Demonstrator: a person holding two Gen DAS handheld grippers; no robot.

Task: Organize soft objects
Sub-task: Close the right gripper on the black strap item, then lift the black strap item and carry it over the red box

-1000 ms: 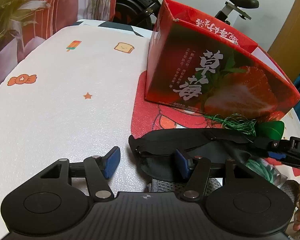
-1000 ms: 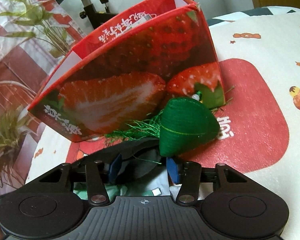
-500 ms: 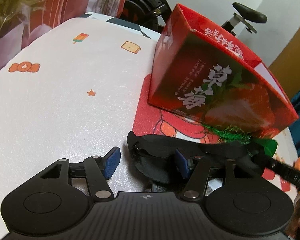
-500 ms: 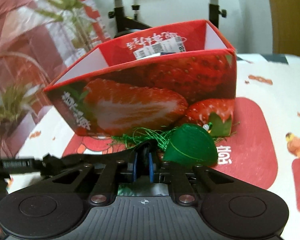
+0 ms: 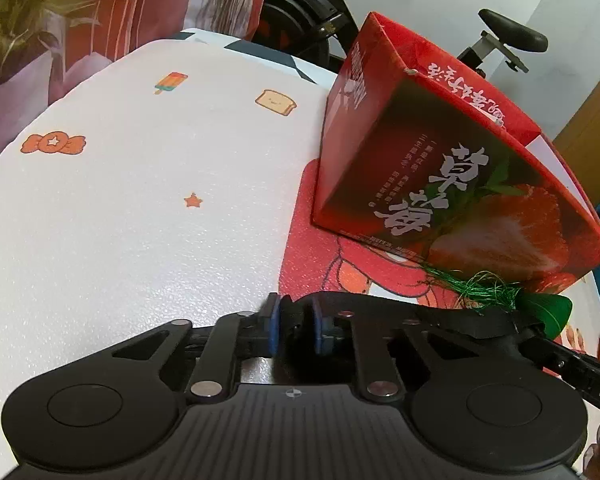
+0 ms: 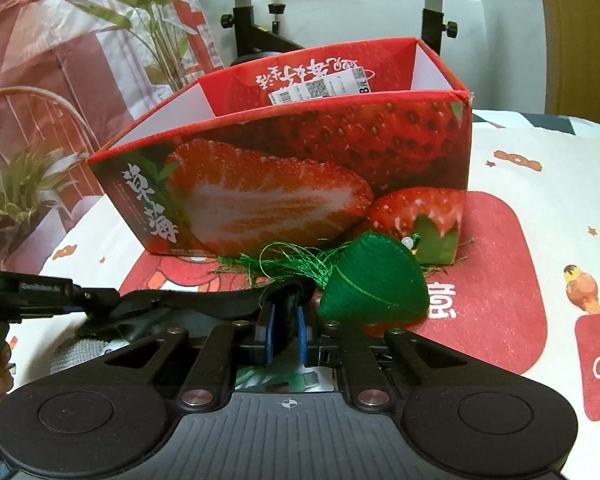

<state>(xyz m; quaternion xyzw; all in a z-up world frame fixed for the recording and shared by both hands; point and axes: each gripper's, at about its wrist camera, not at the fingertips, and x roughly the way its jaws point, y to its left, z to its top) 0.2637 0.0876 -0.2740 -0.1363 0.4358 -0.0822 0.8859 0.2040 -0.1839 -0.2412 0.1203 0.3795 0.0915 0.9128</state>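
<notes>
Bench with a white cartoon-print cover (image 5: 140, 208), exercise bike (image 6: 260, 8) and plant behind. One open red strawberry box (image 6: 300, 168) sits toward the far side, on the red patch of the cover.

One black sleep mask (image 5: 440, 316) is slung between both tools, in front of the box. Left gripper (image 5: 294, 330): jaws closed on one end of the mask. Right gripper (image 6: 283, 330): jaws closed on the other end. One green tasselled pouch (image 6: 374, 288) lies on the bench just beside the right gripper, touching the box's front wall by the look of it.

Step, I'd say: lift mask into box. Advice: raise both ends together, keep the strap taut, clear the front rim before lowering, avoid snagging the pouch's tassel threads (image 6: 288, 262). A grey-green item under the mask is too hidden to identify.
</notes>
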